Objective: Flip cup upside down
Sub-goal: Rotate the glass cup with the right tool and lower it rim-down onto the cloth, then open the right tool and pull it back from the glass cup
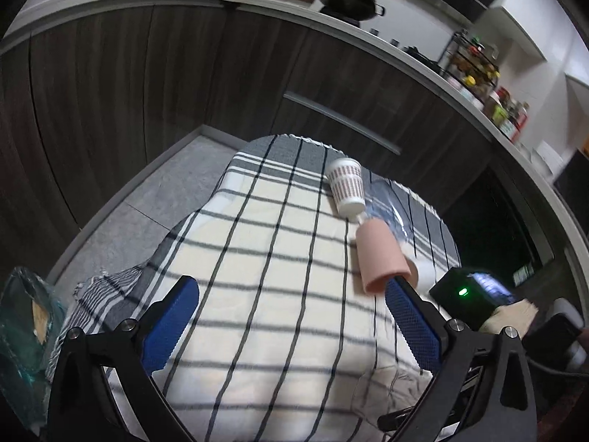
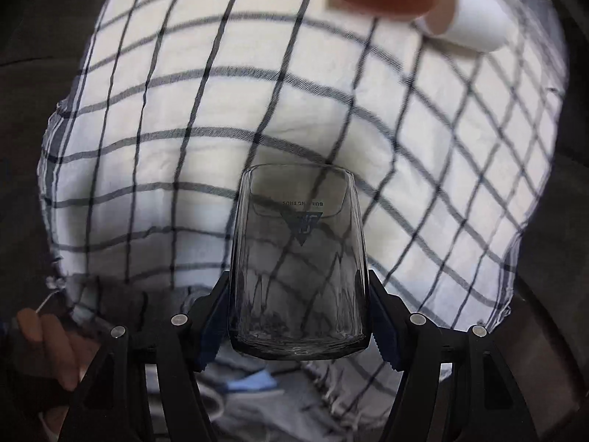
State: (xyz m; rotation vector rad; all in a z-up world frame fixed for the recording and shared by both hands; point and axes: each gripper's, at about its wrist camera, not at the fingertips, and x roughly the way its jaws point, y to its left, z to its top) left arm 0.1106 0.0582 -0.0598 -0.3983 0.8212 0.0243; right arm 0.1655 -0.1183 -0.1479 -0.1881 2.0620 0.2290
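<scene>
The right gripper (image 2: pixel 298 316) clamps the clear glass cup (image 2: pixel 298 258) low on its walls above the checked cloth (image 2: pixel 147 147); smooth, rigid, breakable, it likely slips easily, while the left gripper (image 1: pixel 291 316) hangs open.

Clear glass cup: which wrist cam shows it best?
Right wrist. The clear glass cup fills the centre of the frame, held between the right gripper jaws, with its printed logo upside down over the checked cloth. The left wrist view does not show it, only the open left gripper.
</scene>
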